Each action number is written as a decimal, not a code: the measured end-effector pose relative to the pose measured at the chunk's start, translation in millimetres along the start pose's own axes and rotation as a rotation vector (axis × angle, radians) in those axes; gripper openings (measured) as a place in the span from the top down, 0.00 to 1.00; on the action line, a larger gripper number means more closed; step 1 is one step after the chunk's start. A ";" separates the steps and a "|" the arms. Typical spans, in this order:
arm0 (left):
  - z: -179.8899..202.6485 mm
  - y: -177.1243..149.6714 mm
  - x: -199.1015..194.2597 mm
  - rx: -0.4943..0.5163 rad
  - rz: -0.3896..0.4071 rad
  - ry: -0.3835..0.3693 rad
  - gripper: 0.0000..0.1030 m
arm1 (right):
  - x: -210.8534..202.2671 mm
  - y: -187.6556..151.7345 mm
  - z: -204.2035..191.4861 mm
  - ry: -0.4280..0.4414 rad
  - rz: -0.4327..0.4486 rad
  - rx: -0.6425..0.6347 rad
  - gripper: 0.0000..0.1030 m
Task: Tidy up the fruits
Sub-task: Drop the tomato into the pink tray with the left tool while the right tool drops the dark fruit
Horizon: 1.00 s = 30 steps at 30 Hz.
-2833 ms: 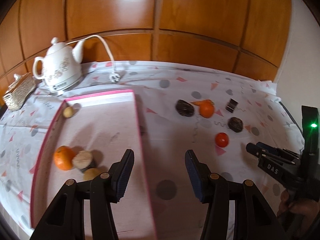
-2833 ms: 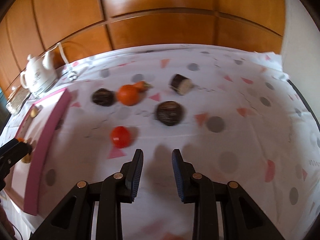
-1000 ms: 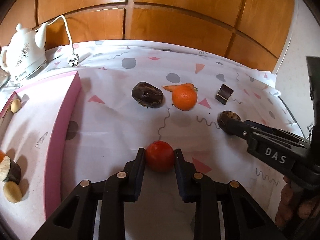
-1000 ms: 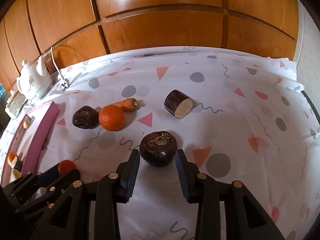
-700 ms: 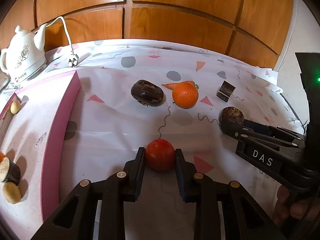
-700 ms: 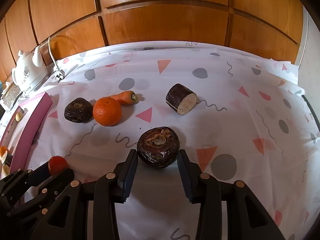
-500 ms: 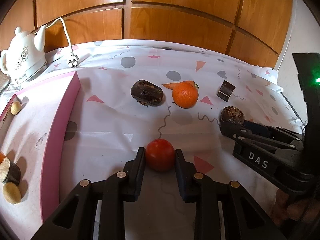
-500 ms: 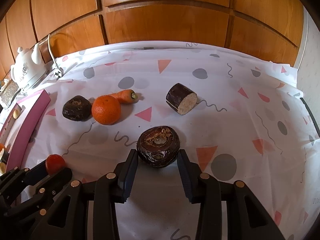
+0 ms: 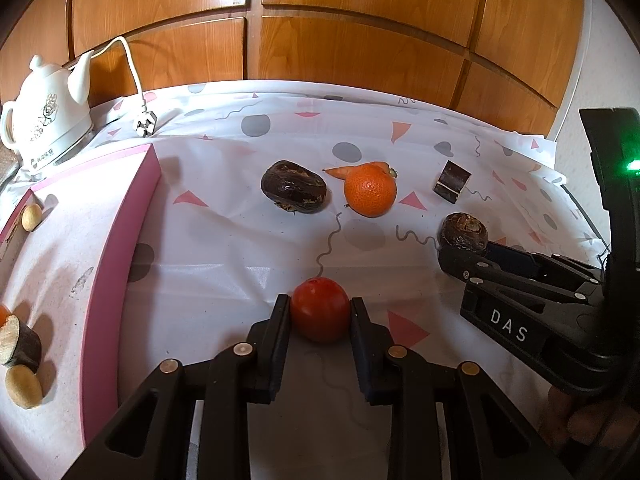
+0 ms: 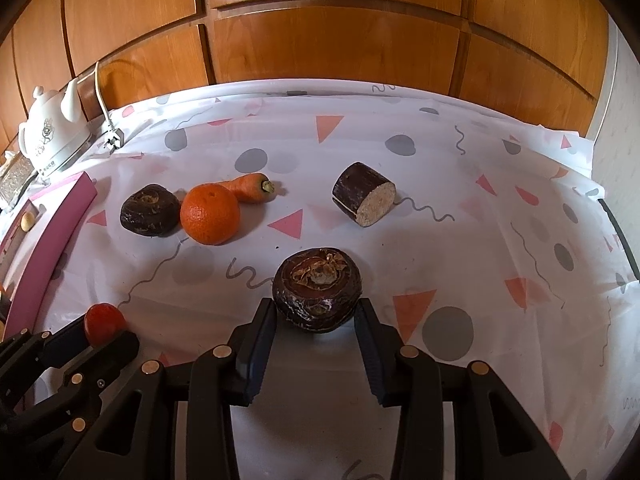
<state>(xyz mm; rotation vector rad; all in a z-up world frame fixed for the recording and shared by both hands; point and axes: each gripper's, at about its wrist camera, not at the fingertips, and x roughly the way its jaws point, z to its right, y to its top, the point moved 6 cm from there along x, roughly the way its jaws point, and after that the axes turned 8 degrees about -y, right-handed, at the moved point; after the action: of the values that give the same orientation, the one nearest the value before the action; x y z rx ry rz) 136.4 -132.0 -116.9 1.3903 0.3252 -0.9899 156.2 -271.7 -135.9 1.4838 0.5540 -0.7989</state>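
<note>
Left gripper (image 9: 320, 312) pinching round red tomato (image 9: 320, 309) on patterned white tablecloth (image 9: 224, 248). Right gripper (image 10: 316, 316) clamped around dark brown round water chestnut (image 10: 317, 289), at three o'clock from tomato. Pink tray (image 9: 116, 248) at nine o'clock.

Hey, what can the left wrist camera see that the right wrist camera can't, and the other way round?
Only the left wrist view shows the log piece and a round yellow fruit inside the pink tray.

Only the right wrist view shows the pale cut face of the dark chunk and most of the carrot.

Both show the tomato in the left gripper, the dark root in the right gripper, the orange and the teapot.
</note>
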 end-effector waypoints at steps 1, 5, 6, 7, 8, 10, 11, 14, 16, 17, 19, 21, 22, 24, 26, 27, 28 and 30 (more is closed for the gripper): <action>0.2 0.0 0.0 0.000 0.000 -0.001 0.72 | -0.3 -0.1 0.5 0.001 0.001 0.001 0.60; 0.9 0.7 -0.1 -0.001 -0.004 -0.004 0.73 | -0.5 -0.2 -0.1 -0.004 0.005 -0.003 0.60; 1.2 1.1 -0.2 0.000 -0.007 -0.003 0.73 | -0.6 -0.1 -0.1 -0.005 0.006 -0.004 0.60; 1.9 1.7 -0.3 0.006 -0.013 -0.002 0.73 | -0.8 -0.3 -0.3 -0.007 0.006 -0.005 0.60; 2.6 1.6 -0.8 0.011 -0.017 0.000 0.73 | -0.8 -0.3 -0.3 -0.007 0.007 -0.006 0.60; 3.5 1.4 -4.3 0.015 -0.032 0.005 0.73 | -0.7 -0.1 -0.5 -0.009 0.009 -0.007 0.60; 4.0 0.8 -6.8 0.011 -0.035 0.005 0.73 | -0.9 -0.4 -0.3 -0.008 0.009 -0.006 0.60; 6.4 1.5 -19.3 0.005 -0.025 -0.006 0.73 | -0.8 -0.3 -0.3 -0.009 0.009 -0.006 0.60; 6.2 3.9 -30.9 -0.002 -0.010 -0.004 0.73 | -0.9 -0.2 -0.1 -0.013 0.010 -0.012 0.60; 5.7 5.1 -37.3 -0.006 0.001 -0.003 0.73 | -1.5 -0.1 -0.4 -0.018 0.007 -0.019 0.61; 1.6 8.7 -51.0 -0.007 0.024 0.005 0.73 | -2.8 -0.2 -0.9 -0.023 0.005 -0.026 0.61; -4.5 11.6 -61.5 -0.016 0.038 0.018 0.73 | -4.1 -0.5 -1.6 -0.028 0.001 -0.031 0.61; -8.4 12.9 -67.2 -0.024 0.047 0.024 0.73 | -5.6 -1.1 -2.7 -0.029 0.000 -0.036 0.61; -15.8 14.6 -75.1 -0.036 0.059 0.035 0.73 | -9.7 -3.3 -7.7 -0.022 -0.001 -0.049 0.61; -25.7 15.5 -83.8 -0.047 0.072 0.055 0.73 | -14.8 -5.7 -15.8 -0.006 -0.002 -0.058 0.61; -29.6 15.5 -86.8 -0.051 0.077 0.061 0.73 | -17.3 -6.6 -20.1 0.003 -0.002 -0.063 0.61; -36.0 15.7 -90.9 -0.059 0.083 0.075 0.73 | -19.8 -7.4 -24.5 0.015 -0.001 -0.068 0.61; -44.9 15.0 -97.0 -0.072 0.093 0.092 0.73 | -27.2 -9.4 -37.5 0.048 0.002 -0.085 0.62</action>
<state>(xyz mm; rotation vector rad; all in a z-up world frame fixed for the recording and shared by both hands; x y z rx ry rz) 106.7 -55.3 -47.0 1.3754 0.3583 -0.8314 137.2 -230.4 -123.0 1.4285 0.6146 -0.7312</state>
